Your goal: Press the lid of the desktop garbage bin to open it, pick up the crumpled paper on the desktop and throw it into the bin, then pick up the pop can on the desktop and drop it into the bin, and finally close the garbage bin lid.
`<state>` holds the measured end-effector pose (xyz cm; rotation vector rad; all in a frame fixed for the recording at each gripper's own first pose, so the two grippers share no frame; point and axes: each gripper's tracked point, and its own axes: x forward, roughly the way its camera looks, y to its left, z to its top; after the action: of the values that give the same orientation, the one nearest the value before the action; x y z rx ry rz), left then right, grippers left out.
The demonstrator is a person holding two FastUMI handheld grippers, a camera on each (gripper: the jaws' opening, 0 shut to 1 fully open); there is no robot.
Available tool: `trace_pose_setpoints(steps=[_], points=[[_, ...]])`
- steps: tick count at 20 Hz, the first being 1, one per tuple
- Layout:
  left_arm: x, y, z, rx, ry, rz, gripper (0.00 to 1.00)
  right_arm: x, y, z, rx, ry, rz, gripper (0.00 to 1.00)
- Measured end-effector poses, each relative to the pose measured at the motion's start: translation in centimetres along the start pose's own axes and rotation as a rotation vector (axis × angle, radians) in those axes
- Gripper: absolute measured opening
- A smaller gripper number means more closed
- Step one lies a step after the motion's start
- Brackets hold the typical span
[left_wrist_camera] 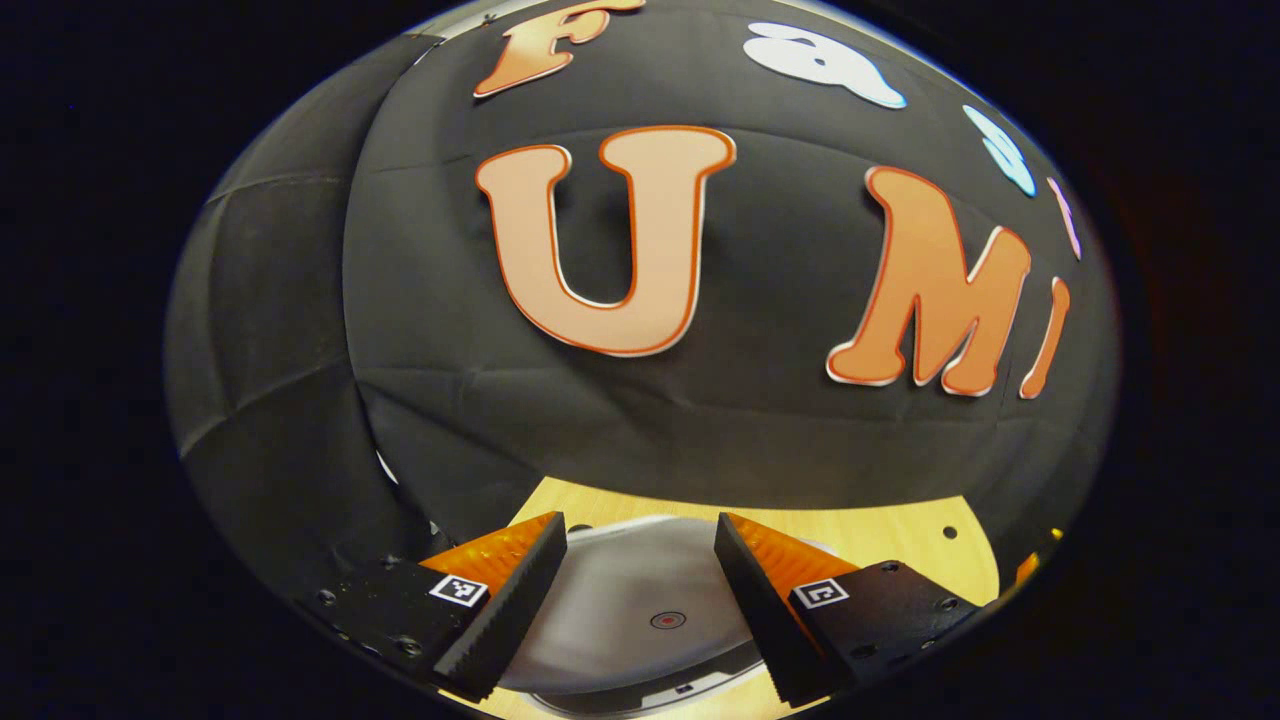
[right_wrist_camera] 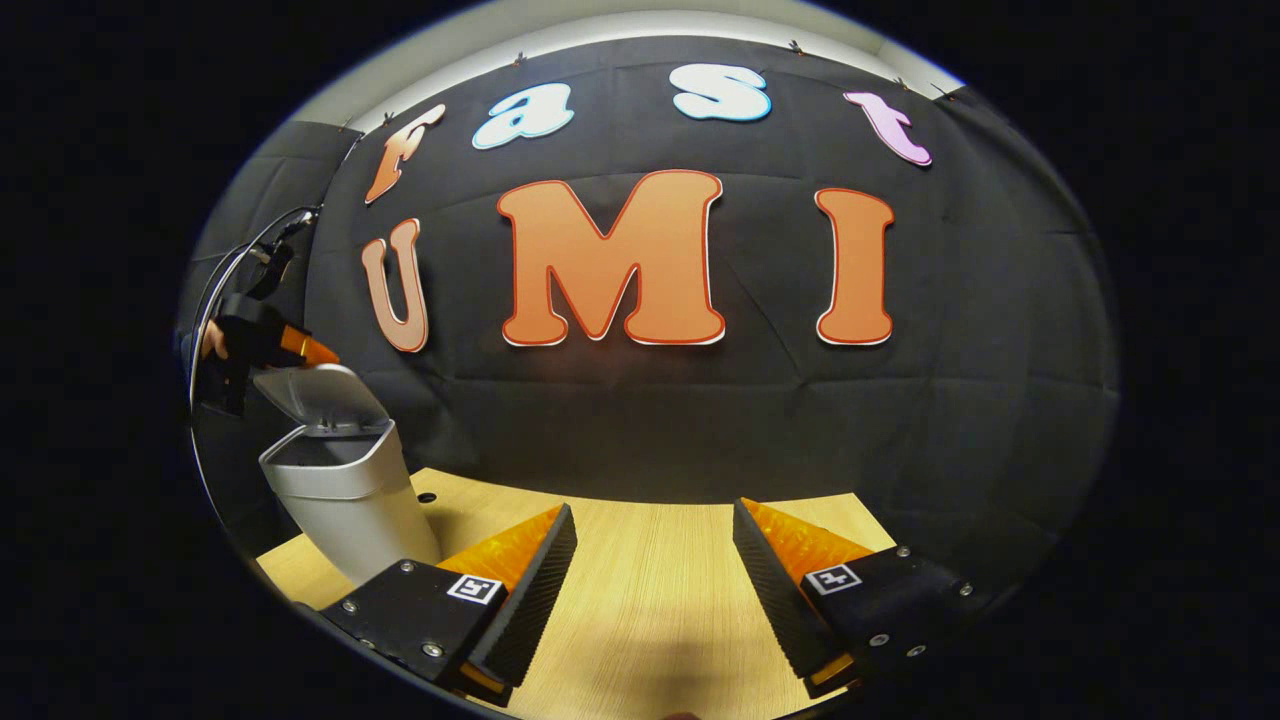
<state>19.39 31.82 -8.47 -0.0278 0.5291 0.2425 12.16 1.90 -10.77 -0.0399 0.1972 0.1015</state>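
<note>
Grey bin at desk's left edge, lid half-up under left gripper. Both grippers' jaws spread, empty; right gripper idle. Prob closing step; paper/can not visible.

No wording or number can be read on any object here. A small red round mark sits near the middle of the garbage bin lid. Flanking that lid, square black-and-white coded markers are fixed on the left gripper.
</note>
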Motion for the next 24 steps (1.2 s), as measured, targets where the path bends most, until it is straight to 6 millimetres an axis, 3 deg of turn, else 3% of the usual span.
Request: trace_pose_setpoints(steps=[5,13,24], points=[[-1.1,-0.7,-5.0,0.001,0.030,0.026,0.95,0.4,-0.2,-0.3,-0.001,0.003,0.007,0.94],[-1.7,-1.2,-9.6,0.025,0.147,0.033,0.96,0.8,-0.3,-0.3,0.004,0.003,0.020,0.94],[-1.7,-1.2,-10.0,0.022,0.110,0.092,0.98,0.4,0.7,-0.5,-0.001,0.003,0.043,0.94]])
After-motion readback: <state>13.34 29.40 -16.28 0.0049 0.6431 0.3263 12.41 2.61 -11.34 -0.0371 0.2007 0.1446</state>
